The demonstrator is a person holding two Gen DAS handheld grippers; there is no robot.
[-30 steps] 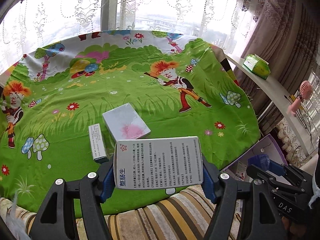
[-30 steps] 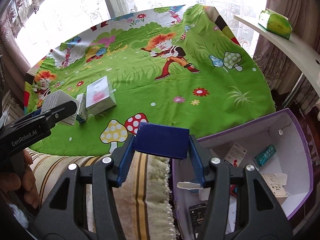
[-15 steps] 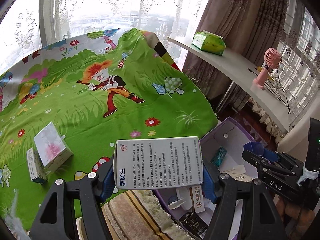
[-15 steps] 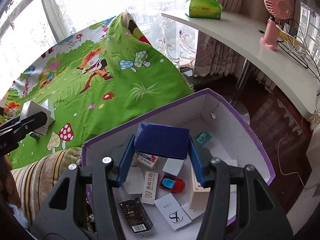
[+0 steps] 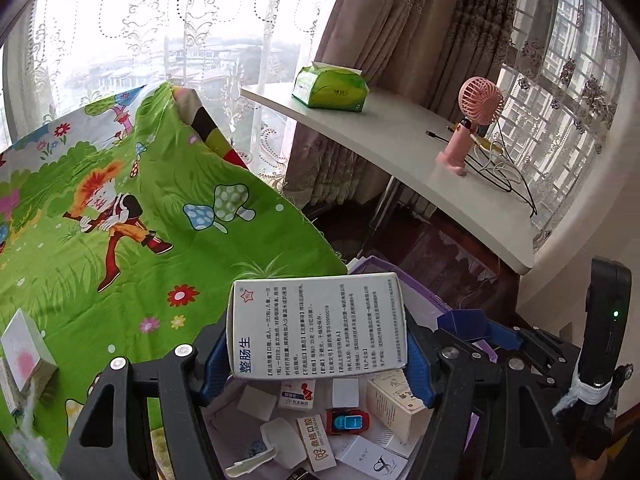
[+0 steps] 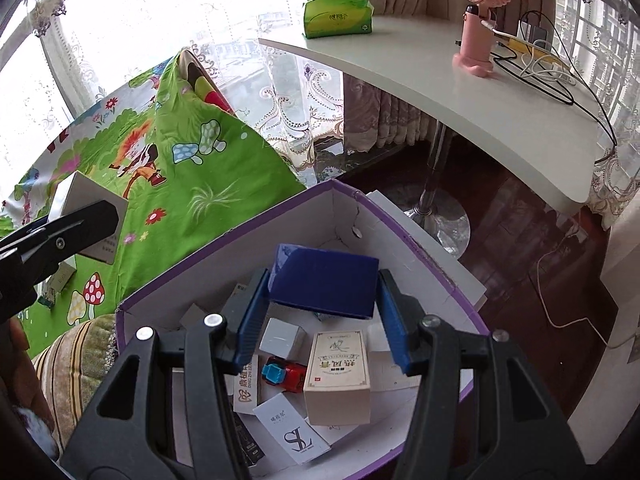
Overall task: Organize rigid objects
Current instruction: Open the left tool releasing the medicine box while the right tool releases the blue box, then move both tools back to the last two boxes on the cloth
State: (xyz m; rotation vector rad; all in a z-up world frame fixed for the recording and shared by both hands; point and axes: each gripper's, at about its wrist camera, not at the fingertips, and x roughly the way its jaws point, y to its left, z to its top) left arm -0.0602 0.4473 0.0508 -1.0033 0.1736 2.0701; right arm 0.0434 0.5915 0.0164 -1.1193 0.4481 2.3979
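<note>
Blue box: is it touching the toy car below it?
Apart. The right wrist view shows the blue box held between the jaws, clear of the toy car.

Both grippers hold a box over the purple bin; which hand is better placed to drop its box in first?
Probably the right: its dark blue box hangs over the middle of the purple bin, while the left's white medicine box sits near the rim.

Two hand-held grippers: left (image 5: 318,344), right (image 6: 324,304). One white medicine box (image 5: 316,326), one dark blue box (image 6: 326,280). One purple-rimmed carton (image 6: 256,240), inside it one red toy car (image 6: 286,372) and one beige upright box (image 6: 338,376). One green tissue pack (image 6: 338,14), one pink fan (image 6: 478,20).
</note>
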